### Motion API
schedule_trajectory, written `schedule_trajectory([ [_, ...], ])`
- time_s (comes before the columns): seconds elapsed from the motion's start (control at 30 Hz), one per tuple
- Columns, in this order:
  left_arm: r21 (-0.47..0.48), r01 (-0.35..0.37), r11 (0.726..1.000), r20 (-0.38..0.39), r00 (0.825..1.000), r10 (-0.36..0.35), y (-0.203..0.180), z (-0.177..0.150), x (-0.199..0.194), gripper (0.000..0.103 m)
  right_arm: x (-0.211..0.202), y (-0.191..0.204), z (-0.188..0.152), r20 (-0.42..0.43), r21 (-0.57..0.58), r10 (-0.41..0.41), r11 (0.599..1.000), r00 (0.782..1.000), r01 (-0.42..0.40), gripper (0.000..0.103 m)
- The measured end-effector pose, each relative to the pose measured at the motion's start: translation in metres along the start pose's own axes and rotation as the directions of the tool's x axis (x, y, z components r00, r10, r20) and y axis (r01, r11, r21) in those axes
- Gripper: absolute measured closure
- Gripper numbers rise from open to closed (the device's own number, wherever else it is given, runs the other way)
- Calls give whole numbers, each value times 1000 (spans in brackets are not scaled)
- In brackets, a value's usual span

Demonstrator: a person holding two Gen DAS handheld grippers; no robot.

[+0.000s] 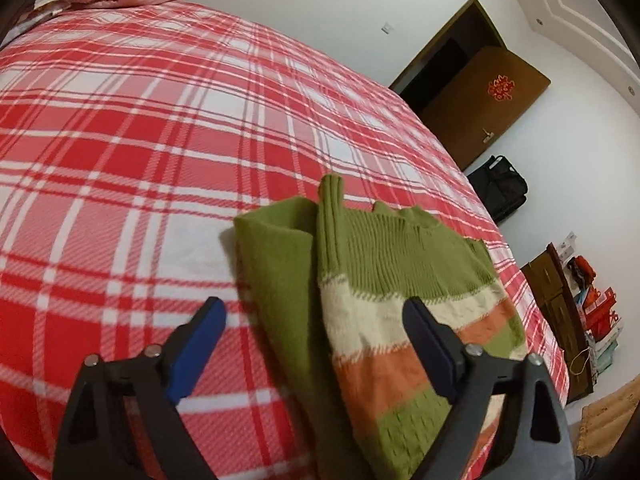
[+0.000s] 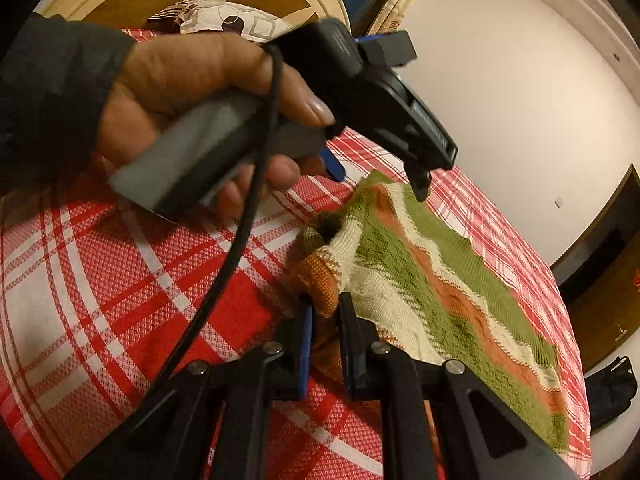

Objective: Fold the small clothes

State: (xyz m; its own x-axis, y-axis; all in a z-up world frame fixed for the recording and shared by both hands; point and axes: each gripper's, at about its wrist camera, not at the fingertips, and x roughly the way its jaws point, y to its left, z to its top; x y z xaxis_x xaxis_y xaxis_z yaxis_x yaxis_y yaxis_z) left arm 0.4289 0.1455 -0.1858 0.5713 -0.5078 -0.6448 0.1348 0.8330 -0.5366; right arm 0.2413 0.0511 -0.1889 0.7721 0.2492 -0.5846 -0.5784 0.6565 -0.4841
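bare bedspread (image 1: 140,160) left of sweater (image 1: 380,280)

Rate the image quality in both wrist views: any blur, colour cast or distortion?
Left wrist view: strong fisheye bending of the plaid bedspread, dark corners, the striped sweater slightly soft. Right wrist view: warmer yellowish cast, the hand holding the left claw close and a little blurred, the knit sharp near the right claw.

Even, soft indoor light — edges bend into dark fisheye corners, close parts slightly blurred.
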Motion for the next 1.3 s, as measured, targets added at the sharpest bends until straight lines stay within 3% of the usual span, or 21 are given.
schedule_trajectory([
  [0.03,1,10,1000,-5,1000,-10,0,1,1,26,-2,-1,-1,0,0,3,1000,1000,-3,92],
  [0.1,-6,47,999,-29,998,-47,1,3,5,54,-3,-4,-1,3,-1,6,1000,1000,-6,93],
  [0.13,-8,40,999,-33,999,-40,2,4,7,60,-4,-6,-2,4,-3,3,1000,1000,-3,94],
  [0.17,-9,39,999,-32,999,-39,3,5,7,74,-4,-10,-3,6,-3,-3,1000,1000,3,94],
  [0.27,-36,58,998,-21,998,-59,8,6,5,86,-4,-19,-5,4,16,-9,1000,1000,9,95],
  [0.47,-7,53,999,12,999,-53,-5,7,-3,89,-10,-36,-7,12,78,19,997,1000,-20,96],
  [0.63,-27,88,996,28,996,-87,-13,15,-7,89,-2,-53,-18,-3,130,18,991,1000,-18,96],
  [0.93,-44,111,993,56,993,-108,-28,20,-9,90,-14,-82,-21,32,263,97,959,995,-102,96],
  [1.3,50,158,986,94,982,-162,-97,40,-7,90,-56,-136,-38,95,359,30,931,995,-62,97],
])
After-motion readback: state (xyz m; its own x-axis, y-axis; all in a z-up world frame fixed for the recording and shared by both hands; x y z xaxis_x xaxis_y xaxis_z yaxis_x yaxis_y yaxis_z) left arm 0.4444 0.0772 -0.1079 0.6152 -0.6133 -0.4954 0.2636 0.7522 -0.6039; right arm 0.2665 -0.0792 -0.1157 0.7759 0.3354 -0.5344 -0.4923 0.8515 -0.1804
